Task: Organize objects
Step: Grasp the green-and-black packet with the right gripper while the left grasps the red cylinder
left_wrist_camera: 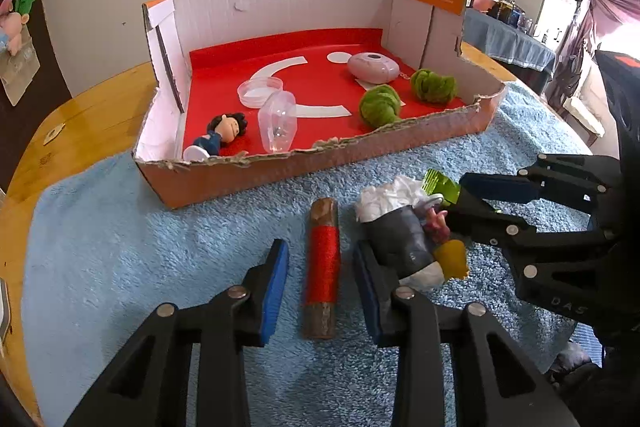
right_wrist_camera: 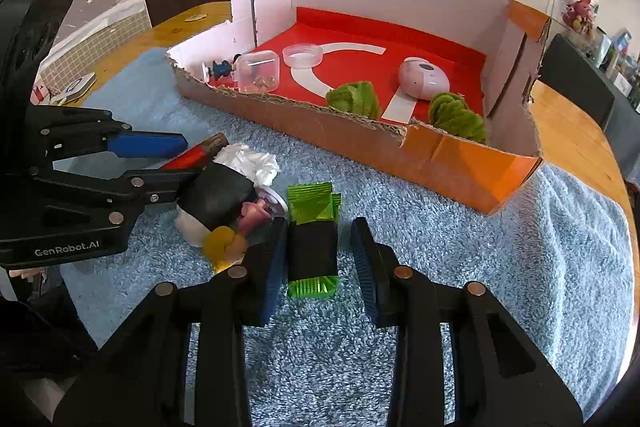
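Note:
A wooden stick wrapped in red thread (left_wrist_camera: 322, 263) lies on the blue towel (left_wrist_camera: 120, 247). It sits between the fingers of my left gripper (left_wrist_camera: 322, 289), with a gap showing on both sides, so that gripper is open. A green packet with a black band (right_wrist_camera: 312, 247) lies between the fingers of my right gripper (right_wrist_camera: 318, 263). The left pad (right_wrist_camera: 276, 267) touches the packet and the right pad stands clear, so this gripper is open too. Between the two grippers lies a dark roll stuffed with white paper (left_wrist_camera: 400, 239), beside a small pink and yellow toy (right_wrist_camera: 240, 227).
A torn cardboard box (left_wrist_camera: 320, 163) with a red floor stands behind on the towel. It holds a doll (left_wrist_camera: 224, 135), a clear case (left_wrist_camera: 278, 123), a clear lid (left_wrist_camera: 260, 89), a pink oval device (left_wrist_camera: 372, 67) and two green fuzzy balls (left_wrist_camera: 380, 105). A wooden table (left_wrist_camera: 88, 115) lies underneath.

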The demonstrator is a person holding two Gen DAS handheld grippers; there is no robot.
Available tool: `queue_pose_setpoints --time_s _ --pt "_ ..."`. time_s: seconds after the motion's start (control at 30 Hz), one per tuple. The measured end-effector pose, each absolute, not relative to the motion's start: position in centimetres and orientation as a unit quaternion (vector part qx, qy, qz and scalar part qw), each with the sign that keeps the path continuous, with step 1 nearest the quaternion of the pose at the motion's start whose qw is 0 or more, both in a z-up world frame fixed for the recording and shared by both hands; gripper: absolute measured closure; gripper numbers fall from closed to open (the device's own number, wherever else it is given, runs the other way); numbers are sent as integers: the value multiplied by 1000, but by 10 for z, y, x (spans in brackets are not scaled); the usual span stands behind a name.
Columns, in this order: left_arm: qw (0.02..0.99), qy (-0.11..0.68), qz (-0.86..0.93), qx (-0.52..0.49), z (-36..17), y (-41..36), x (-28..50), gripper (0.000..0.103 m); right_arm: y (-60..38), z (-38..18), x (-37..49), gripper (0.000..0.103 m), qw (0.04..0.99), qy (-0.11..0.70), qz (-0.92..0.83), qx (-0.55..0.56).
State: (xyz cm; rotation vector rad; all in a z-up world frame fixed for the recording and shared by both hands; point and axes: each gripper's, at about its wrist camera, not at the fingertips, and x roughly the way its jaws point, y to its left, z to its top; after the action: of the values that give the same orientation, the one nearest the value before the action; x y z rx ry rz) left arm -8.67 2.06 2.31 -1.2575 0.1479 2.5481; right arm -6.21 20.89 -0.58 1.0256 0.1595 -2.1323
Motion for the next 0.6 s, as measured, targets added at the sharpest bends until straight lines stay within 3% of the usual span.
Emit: queue_pose_setpoints --time_s 0.23,0.6 --pt "148 51 886 -437 24 21 -86 86 209 -5 -61 80 378 58 -833 400" --pt "153 40 887 -433 29 19 -83 88 215 -3 -61 80 374 48 -835 402"
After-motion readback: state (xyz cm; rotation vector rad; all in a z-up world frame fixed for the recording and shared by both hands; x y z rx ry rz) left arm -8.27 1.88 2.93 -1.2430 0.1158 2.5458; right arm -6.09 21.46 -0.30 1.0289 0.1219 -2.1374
